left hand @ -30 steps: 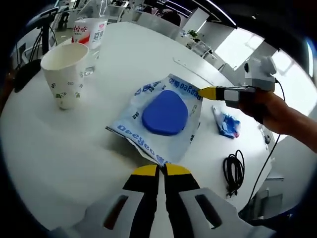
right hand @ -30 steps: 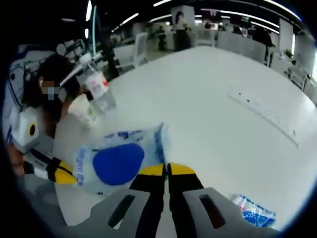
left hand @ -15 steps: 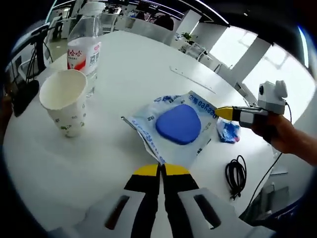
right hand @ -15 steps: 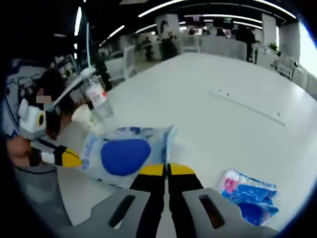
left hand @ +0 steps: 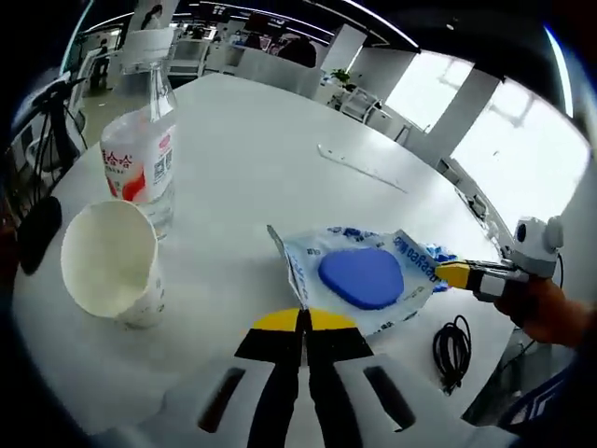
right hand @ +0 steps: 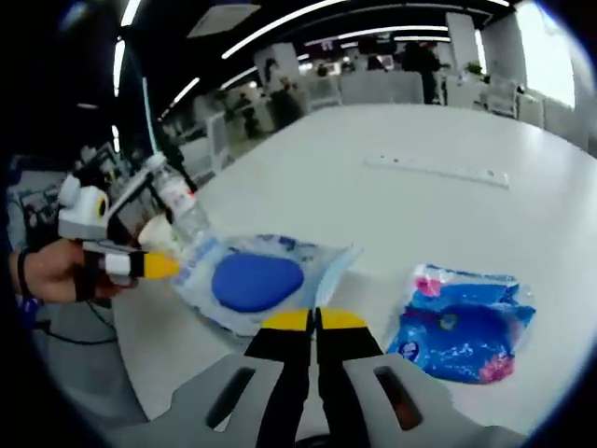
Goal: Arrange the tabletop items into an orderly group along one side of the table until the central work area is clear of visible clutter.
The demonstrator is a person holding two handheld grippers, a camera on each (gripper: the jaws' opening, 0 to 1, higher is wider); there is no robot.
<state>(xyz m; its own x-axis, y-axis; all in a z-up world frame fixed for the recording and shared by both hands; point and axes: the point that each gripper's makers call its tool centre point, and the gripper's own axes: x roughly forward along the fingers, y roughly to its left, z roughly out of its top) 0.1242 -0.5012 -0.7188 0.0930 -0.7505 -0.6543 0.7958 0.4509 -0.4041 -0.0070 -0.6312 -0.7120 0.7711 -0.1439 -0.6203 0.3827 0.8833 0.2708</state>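
A clear plastic packet (left hand: 359, 277) printed in blue, with a blue oval pad inside, is stretched between both grippers just above the white table (left hand: 252, 140). My left gripper (left hand: 304, 321) is shut on its near edge. The right gripper (left hand: 455, 273) reaches in from the right, its yellow tip on the packet's far corner. In the right gripper view the same packet (right hand: 256, 280) lies ahead of my right gripper (right hand: 315, 320), which is shut on its edge; the left gripper (right hand: 160, 266) pinches the opposite side.
A paper cup (left hand: 110, 271) and a water bottle (left hand: 140, 159) stand at the left. A small blue wrapper (right hand: 462, 322) lies beside the packet, and a coiled black cable (left hand: 451, 350) sits near the table edge. A white strip (right hand: 438, 171) lies farther back.
The packet has travelled with both grippers away from the cup and bottle and now partly covers the small blue wrapper. Both views have shifted with the hands.
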